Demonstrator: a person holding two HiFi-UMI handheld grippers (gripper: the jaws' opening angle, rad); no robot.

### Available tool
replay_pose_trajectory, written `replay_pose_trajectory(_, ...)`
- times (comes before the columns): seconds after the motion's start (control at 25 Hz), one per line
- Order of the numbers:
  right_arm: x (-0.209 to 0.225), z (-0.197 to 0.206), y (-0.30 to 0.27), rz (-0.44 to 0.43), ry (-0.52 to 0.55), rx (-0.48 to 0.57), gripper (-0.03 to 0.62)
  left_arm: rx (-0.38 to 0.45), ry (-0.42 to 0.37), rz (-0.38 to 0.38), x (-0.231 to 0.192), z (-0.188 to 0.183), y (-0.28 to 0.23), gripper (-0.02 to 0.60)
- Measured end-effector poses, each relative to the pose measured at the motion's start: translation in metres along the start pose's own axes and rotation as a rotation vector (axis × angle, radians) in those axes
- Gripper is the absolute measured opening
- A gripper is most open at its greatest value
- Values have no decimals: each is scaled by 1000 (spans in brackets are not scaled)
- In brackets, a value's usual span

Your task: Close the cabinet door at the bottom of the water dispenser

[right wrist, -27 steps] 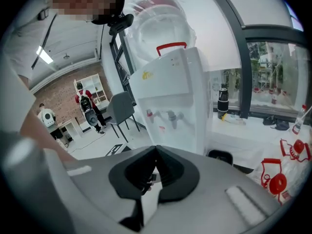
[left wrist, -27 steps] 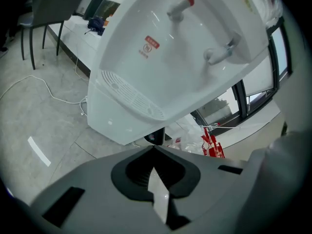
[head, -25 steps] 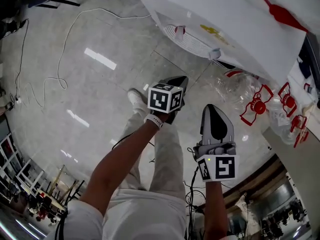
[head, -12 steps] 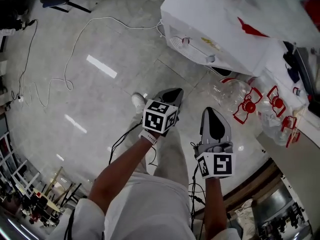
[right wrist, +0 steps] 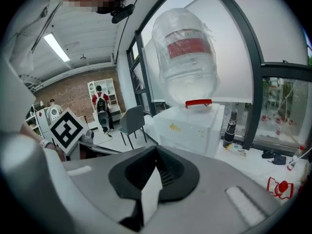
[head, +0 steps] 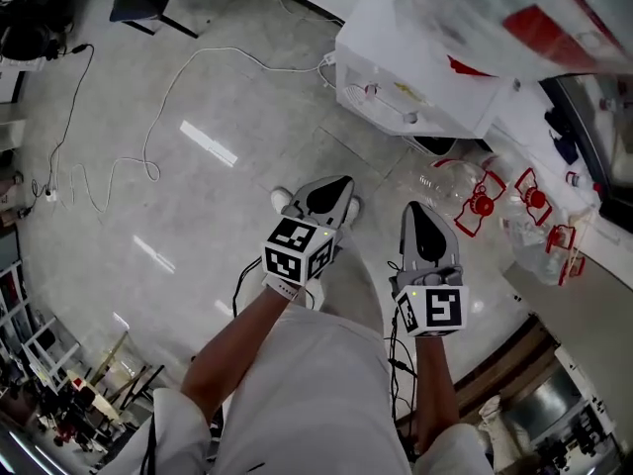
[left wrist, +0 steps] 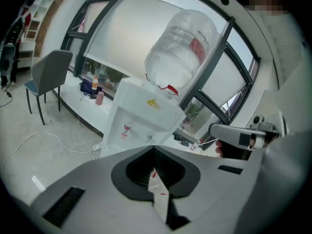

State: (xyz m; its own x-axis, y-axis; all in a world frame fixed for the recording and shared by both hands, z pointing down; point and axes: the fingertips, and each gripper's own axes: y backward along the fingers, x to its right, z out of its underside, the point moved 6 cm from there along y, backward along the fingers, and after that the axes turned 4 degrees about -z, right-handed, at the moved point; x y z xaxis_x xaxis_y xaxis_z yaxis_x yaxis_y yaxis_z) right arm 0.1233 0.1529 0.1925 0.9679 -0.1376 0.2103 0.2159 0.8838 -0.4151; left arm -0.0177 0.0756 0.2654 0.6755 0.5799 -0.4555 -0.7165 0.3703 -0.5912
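Grey polished floor (head: 218,206), glossy, with a white cable (head: 188,67) looping across it.

Item 1: water dispenser (head: 435,77), white, standing by the window wall; taps on its front face, an inverted clear bottle (left wrist: 181,48) with a red label on top. In the left gripper view the dispenser (left wrist: 141,116) shows down to the taps only; the part below sits behind the claw body, so the cabinet door and its position cannot be told.

Item 2: left claw (head: 339,184), grey, jaws closed tip to tip on nothing, aimed at the dispenser and well apart from it. Marker cube (head: 297,250) at its rear.

Item 3: right claw (head: 415,209), same build, jaws likewise together and empty, just beside the left one and not touching it. Marker cube (head: 432,310) at its rear.

Item 4: empty clear bottles with red handles (head: 480,206), lying on the floor right of the dispenser.

Item 5: grey chair (left wrist: 48,77), left of the dispenser, near the window.

Item 6: person's pale trousers (head: 316,394) and one white shoe (head: 282,198) below the claws.
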Motion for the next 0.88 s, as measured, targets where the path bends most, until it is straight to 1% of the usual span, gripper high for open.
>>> replay_pose_trajectory(0.08, -3, -10, 7, -3, 9, 12, 11, 21, -7, 5, 3, -11, 19, 5)
replay_pose_trajectory(0.2, -6, -25, 20, 3, 0, 40, 11, 45, -44, 4, 6, -23, 48, 5)
replay_pose_trajectory(0.36, -14, -48, 34, -3, -3, 80, 11, 78, -62, 5, 9, -38, 86, 5)
replay_pose_trajectory(0.56, -18, -68, 50, -14, 33, 114, 11, 101, -160, 2, 20, -53, 132, 5)
replay_pose_trajectory(0.76, -29, -84, 65, -22, 78, 135, 11, 161, -167, -14, 26, -64, 175, 5)
replay_pose_trajectory(0.88, -33, -92, 73, -23, 93, 140, 11, 198, -188, -3, 35, -75, 194, 5)
